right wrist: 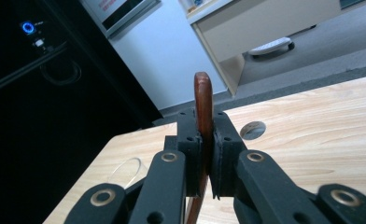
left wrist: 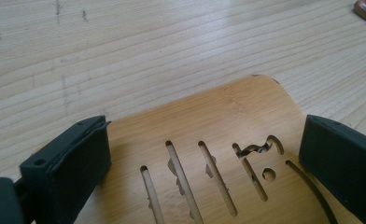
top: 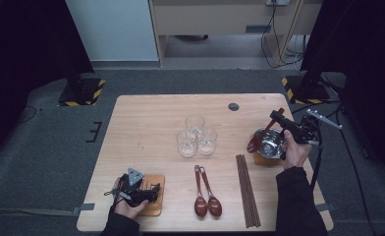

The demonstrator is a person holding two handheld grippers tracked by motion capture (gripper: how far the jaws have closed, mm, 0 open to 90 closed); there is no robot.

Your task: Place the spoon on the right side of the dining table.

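Overhead, the high view shows a pale wooden desk point(top: 146, 118) with a person's hands entering from the bottom edge. The right tool point(top: 277, 118) pinches the handle of a dark red spoon point(top: 259, 137), whose bowl end dips toward a shiny metal bowl point(top: 270, 143) just below the tool; the bowl sits on a wooden coaster point(top: 259, 159). The left tool point(top: 149, 191) rests over a second wooden coaster point(top: 154, 196) at the near left. Between the two tools lie three clear glasses point(top: 196, 135), two more spoons point(top: 206, 196) and a set of chopsticks point(top: 247, 189), all untouched.

Next, the left gripper view looks down on the slotted coaster point(left wrist: 218, 126), with the left tool point(left wrist: 204, 154) spread wide, one jaw at each side of the board. Whether the jaws touch its edges is hard to tell, and the coaster's near part is cut off.

Finally, the right gripper view shows the right tool point(right wrist: 208, 154) pressed together on the spoon handle point(right wrist: 202, 100), which stands upright beyond the jaws. The spoon's bowl end is hidden below.

Judging by this, one place is nearly set: bowl on coaster, spoon being lowered in. The second coaster, remaining spoons, chopsticks and glasses appear left to arrange.
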